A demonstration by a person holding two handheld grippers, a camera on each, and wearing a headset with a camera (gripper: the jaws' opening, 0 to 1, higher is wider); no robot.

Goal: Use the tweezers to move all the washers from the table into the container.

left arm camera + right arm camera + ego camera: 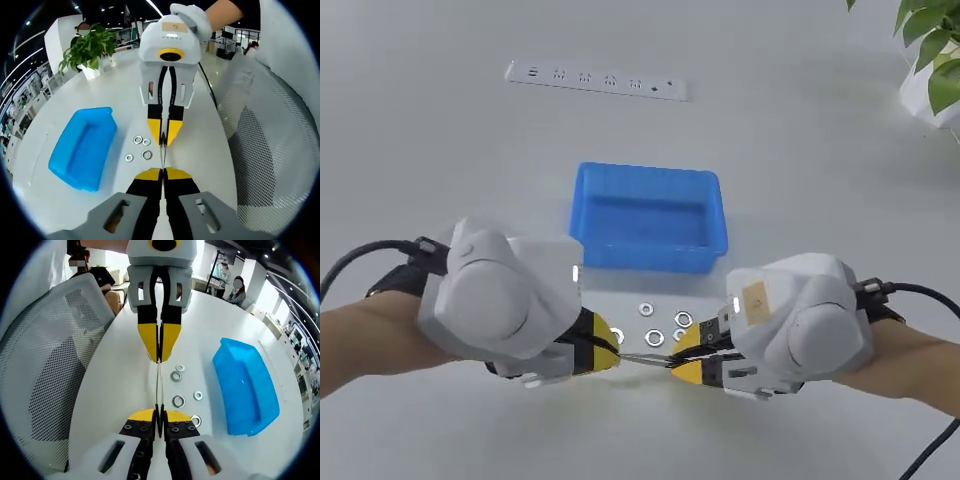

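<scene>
1. My left gripper (610,352) sits low at left of centre. Its yellow tips are pressed together on one end of the tweezers (645,359).
2. The tweezers span the gap between my two grippers, just above the table (790,150). Their long axis runs left to right in the head view, level with the table. In the left gripper view they run straight ahead from my own tips (163,152). I cannot tell which end is the point.
3. The washers (655,338) lie loose on the table just beyond the tweezers, between them and the container. None touches the tweezers as far as I can see.
4. The blue container (648,255) stands just past the washers, open side up.
5. My right gripper (682,362) faces the left one, tips closed on the other end of the tweezers.
6. A plant (930,50) is at far right.
</scene>
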